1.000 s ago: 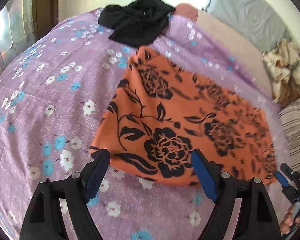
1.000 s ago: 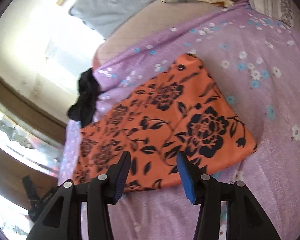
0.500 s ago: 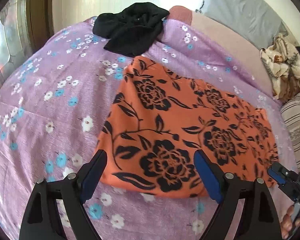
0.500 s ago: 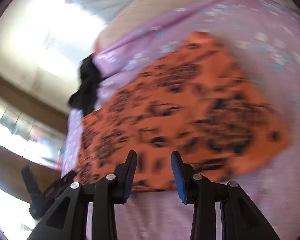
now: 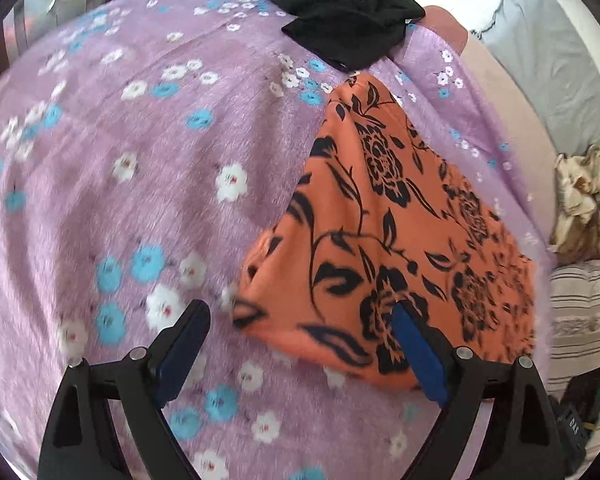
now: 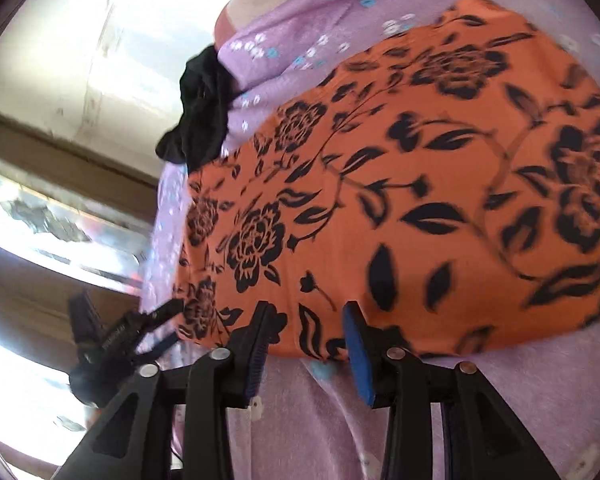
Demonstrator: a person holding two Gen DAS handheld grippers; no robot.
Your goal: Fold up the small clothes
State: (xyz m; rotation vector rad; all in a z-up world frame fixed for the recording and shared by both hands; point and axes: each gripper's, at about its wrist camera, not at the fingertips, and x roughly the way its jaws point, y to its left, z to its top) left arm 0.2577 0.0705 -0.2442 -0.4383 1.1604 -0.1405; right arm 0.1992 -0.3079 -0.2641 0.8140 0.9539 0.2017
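Jaws spread on both grippers, orange floral cloth (image 5: 384,240) (image 6: 400,200) flat, near edge between them

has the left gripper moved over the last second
Yes. The left gripper has shifted left along the near edge of the orange cloth: its jaws framed the cloth's middle before; now only the right jaw overlaps it, the left over the purple blanket.

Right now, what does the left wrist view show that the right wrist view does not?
Only the left wrist view shows the crumpled beige cloth, the striped pillow and the open left gripper from behind.

Only the right wrist view shows the bright window wall and the open right gripper at the garment's near edge.

Both show the orange floral garment, the black garment and the purple flowered blanket.
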